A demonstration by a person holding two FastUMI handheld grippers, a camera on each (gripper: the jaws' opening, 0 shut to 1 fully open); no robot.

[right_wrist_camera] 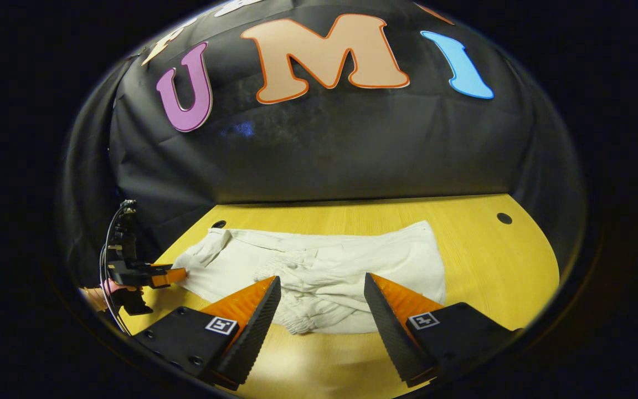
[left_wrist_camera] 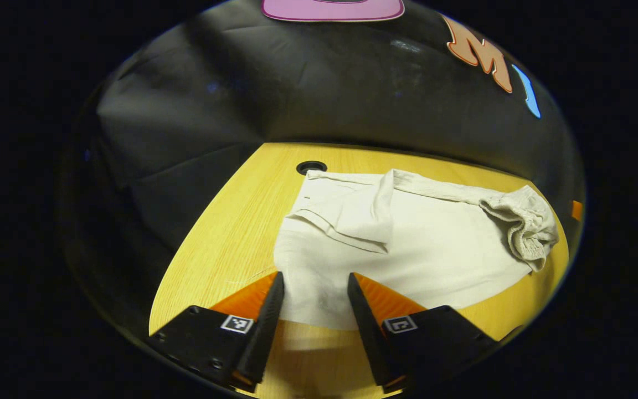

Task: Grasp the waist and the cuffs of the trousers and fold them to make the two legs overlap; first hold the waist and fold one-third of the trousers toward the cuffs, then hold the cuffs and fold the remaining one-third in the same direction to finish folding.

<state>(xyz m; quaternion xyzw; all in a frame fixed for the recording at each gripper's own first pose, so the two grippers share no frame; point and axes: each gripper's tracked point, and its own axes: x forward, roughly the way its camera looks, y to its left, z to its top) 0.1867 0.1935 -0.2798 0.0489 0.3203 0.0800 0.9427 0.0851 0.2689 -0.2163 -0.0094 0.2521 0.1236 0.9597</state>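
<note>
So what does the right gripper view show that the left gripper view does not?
Right gripper view: the left gripper at the trousers' far end, and a second table hole. Left gripper view: a close look at the folded-over flap. Shared: the trousers, the wooden table, the gathered waist, open fingers in front.

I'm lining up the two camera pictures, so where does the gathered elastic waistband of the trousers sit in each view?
Left gripper view: the waistband lies bunched at the far right of the trousers.
Right gripper view: it lies low in the centre, between that gripper's fingers.
Shared landmark: the round hole in the table.
</note>
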